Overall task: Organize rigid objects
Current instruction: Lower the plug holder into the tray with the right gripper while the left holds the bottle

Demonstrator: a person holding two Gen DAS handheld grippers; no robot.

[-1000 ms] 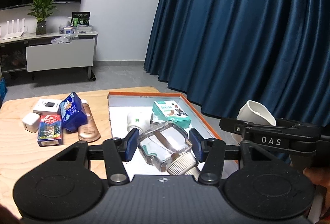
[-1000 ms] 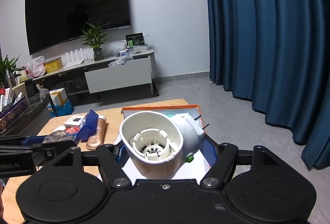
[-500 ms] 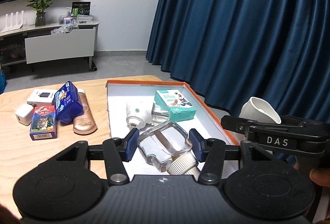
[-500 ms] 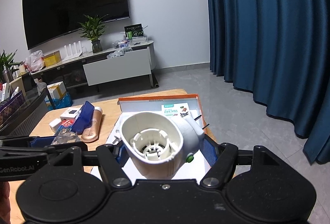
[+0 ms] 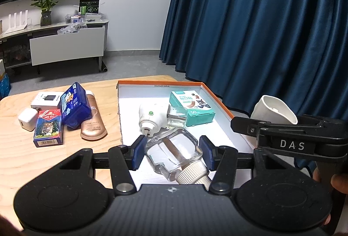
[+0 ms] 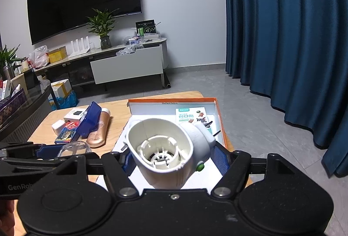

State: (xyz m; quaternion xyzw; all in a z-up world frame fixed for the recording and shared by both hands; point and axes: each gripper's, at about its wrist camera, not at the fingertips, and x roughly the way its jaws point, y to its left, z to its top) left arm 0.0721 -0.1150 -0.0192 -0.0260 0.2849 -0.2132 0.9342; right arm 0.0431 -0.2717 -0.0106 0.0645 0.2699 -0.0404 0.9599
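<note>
Wooden table (image 5: pixel 13 149) below — left gripper (image 5: pixel 171 154) clamping glass bottle (image 5: pixel 174 155), right gripper (image 6: pixel 171 158) clamping white plug-in device (image 6: pixel 165 149).

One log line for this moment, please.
left: shut on bottle | right: shut on vaporizer | both over box

Black left tongs (image 5: pixel 171 152) with blue pads (image 5: pixel 137 153); clear bottle (image 5: pixel 173 154) with a ribbed cream cap. Black right tongs (image 6: pixel 174 162); white plug-in (image 6: pixel 161 153) with a green button. Tray (image 5: pixel 216 98): white inside, orange rim. Teal-and-white box (image 5: pixel 192 108). Blue case (image 5: pixel 74 105), gold tube (image 5: pixel 92 120), white cube (image 5: pixel 27 119), blue-and-red card pack (image 5: pixel 47 130). Pale wood-grain worktop (image 5: pixel 21 153). Navy curtain (image 5: pixel 261 25).
</note>
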